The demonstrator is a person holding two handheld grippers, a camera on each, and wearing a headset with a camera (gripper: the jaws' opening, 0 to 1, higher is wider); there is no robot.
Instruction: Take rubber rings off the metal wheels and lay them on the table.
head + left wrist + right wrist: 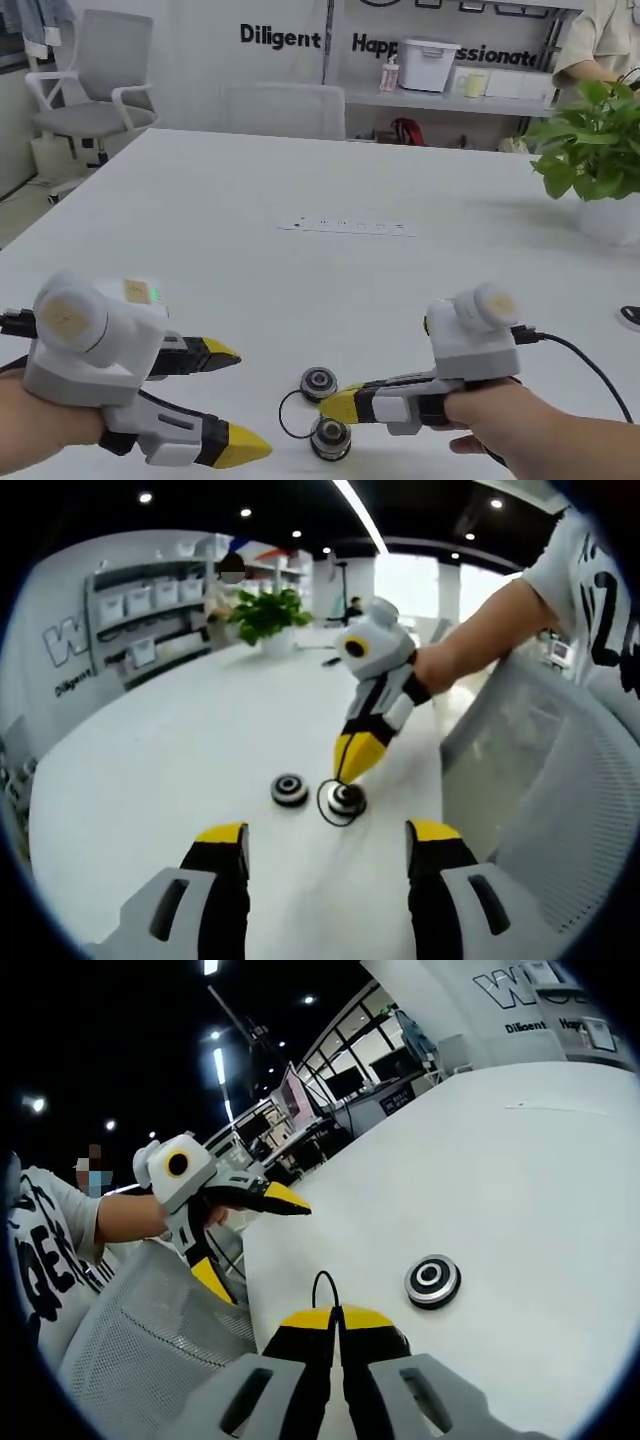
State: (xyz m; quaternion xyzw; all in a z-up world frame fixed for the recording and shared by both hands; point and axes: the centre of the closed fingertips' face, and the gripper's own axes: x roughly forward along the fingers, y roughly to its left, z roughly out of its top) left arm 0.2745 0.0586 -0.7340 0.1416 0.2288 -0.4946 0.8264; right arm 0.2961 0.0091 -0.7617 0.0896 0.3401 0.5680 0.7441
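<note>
White table (400, 180): right gripper (332, 405) clamped on ring (280, 414) beside near wheel (330, 438); left gripper (250, 400) agape, idle. Risk: unheld wheel dragging along, ring slipping out.

Lose most of the near metal wheel (330, 438) behind the closed right tool (337, 1312) in the right gripper view, with just a loop of rubber ring (322, 1274) clear above its tips. Can't read the printed strip (348, 227) far along the bench (200, 220), too small. Lose part of the wall lettering (375, 43) behind a white box (427, 65)
</note>
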